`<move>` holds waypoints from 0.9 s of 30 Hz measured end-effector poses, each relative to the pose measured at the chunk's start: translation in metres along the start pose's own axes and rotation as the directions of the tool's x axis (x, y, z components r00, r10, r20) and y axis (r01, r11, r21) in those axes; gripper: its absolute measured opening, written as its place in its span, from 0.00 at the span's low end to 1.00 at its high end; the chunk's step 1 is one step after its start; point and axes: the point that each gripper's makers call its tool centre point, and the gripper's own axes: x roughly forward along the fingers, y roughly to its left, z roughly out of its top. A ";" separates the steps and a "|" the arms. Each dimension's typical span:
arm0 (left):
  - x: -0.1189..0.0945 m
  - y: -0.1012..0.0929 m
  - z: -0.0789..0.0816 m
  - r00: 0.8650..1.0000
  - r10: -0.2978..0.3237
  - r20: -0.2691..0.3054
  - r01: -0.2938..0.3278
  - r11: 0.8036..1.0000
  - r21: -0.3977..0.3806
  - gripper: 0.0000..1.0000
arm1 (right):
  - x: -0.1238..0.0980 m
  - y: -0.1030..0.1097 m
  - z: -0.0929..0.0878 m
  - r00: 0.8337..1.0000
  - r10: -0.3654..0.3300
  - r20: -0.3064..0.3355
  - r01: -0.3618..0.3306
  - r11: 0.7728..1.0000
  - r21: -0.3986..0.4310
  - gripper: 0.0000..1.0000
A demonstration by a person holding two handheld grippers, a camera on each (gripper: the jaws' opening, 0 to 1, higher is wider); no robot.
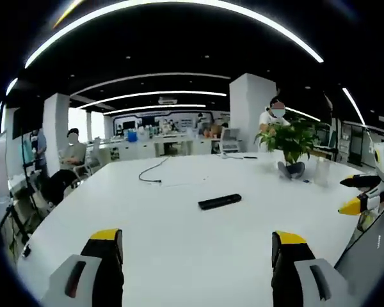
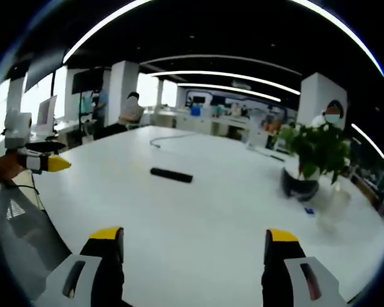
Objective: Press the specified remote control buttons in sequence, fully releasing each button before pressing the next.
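White table, open-plan office behind. Remote control lies mid-frame in left gripper view, ahead of left gripper, long axis running left-right, slightly tilted. Right gripper sees remote upper left of centre. Both tongs released, holding nothing, well apart from remote. Neither clearly nearer.

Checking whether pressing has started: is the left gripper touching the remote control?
Apart. In the left gripper view the left gripper stands open, and bare white table separates it from the remote control lying farther ahead.
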 end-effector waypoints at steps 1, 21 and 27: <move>-0.001 0.001 -0.003 1.000 0.008 -0.011 -0.007 1.000 0.020 1.00 | 0.000 0.000 0.000 1.000 0.000 -0.002 0.000 1.000 0.000 0.90; -0.015 0.018 0.008 0.990 0.106 0.097 -0.120 0.982 0.144 0.99 | -0.001 -0.004 0.002 0.999 -0.032 0.012 0.032 0.999 -0.009 0.95; -0.017 0.017 0.011 0.989 0.108 0.103 -0.123 0.981 0.150 1.00 | 0.000 0.000 0.001 1.000 -0.017 0.009 0.017 1.000 -0.015 0.99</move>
